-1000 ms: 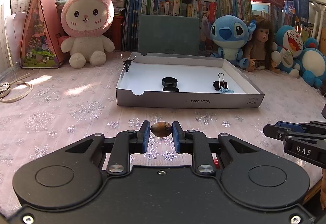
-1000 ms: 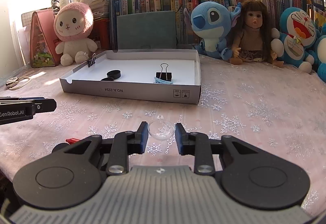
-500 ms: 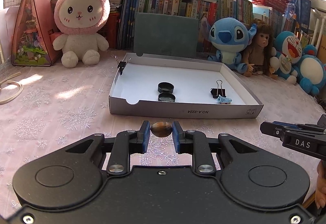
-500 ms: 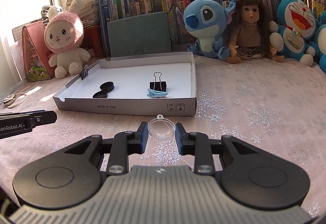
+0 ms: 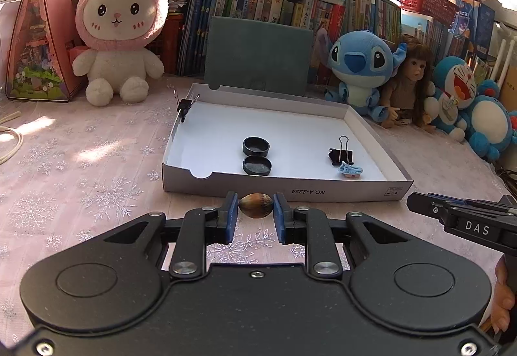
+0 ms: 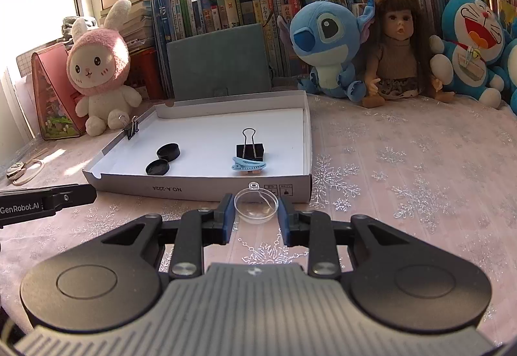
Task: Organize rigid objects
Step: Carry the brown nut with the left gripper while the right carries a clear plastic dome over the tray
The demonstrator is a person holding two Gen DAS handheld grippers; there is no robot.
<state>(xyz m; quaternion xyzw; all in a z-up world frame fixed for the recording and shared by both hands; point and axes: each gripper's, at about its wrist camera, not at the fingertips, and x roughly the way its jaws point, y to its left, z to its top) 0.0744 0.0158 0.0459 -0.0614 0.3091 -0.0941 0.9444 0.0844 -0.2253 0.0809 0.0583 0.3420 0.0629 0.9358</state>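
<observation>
My left gripper point(image 5: 255, 206) is shut on a brown oval nut point(image 5: 255, 205), held above the tablecloth just before the front wall of a shallow white cardboard box point(image 5: 284, 189). My right gripper point(image 6: 256, 205) is shut on a clear plastic half-sphere point(image 6: 256, 204), also just before the box's front wall point(image 6: 200, 187). Inside the box lie two black round lids point(image 5: 256, 155), a black binder clip point(image 5: 341, 154) and a light blue hair clip point(image 5: 350, 169). Another binder clip point(image 5: 184, 105) grips the box's left wall.
Plush toys, a doll point(image 6: 395, 55) and rows of books line the back. A pink triangular case point(image 5: 35, 42) stands at the far left. A cord point(image 5: 9, 142) lies on the cloth at the left. The right gripper's tip shows in the left wrist view point(image 5: 465, 220).
Both grippers have risen and moved closer to the box with their objects still held; the box looks larger and is seen more from above.
</observation>
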